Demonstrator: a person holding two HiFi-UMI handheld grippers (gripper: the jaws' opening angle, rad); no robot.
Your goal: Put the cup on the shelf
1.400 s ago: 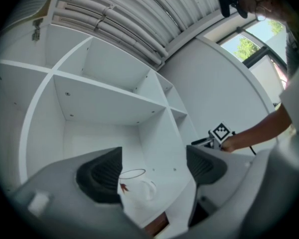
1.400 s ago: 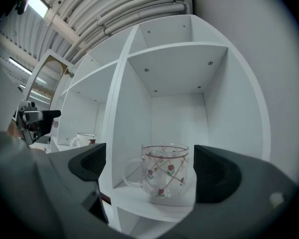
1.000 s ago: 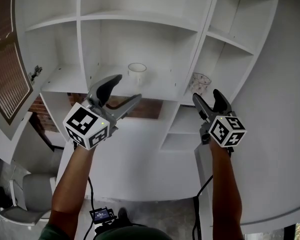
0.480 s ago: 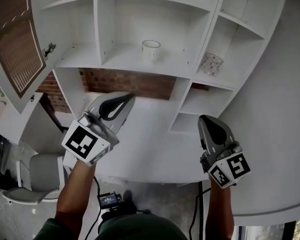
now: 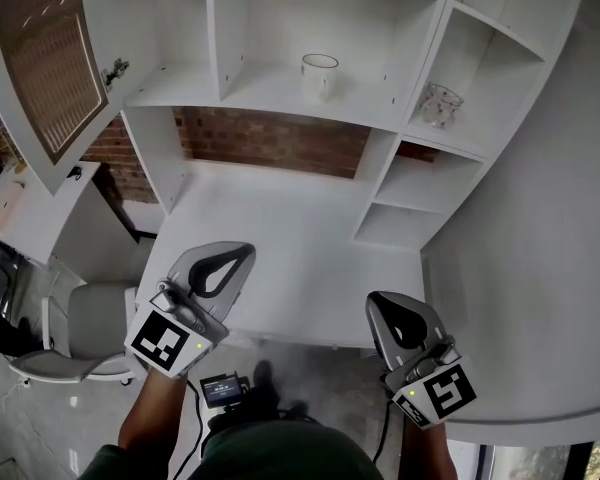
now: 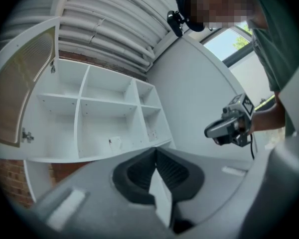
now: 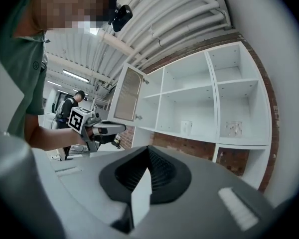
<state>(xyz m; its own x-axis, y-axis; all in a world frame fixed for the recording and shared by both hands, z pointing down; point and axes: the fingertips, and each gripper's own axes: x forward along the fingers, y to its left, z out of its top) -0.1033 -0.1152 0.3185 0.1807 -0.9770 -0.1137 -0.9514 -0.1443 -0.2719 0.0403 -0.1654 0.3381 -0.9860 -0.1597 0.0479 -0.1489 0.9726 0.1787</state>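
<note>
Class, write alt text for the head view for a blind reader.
Looking down, a person holds the left gripper and right gripper, jaws shut and empty, before a white desk. A white cup and a patterned glass stand in neighbouring compartments of the shelf unit.

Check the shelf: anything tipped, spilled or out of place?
Nothing stands out. The white cup stands upright in the middle compartment of the shelf, and the glass stands upright in the compartment to its right, with no spill visible. The cabinet door at left hangs open.

text: none legible | labels, numbers: apparently none at this resolution
</note>
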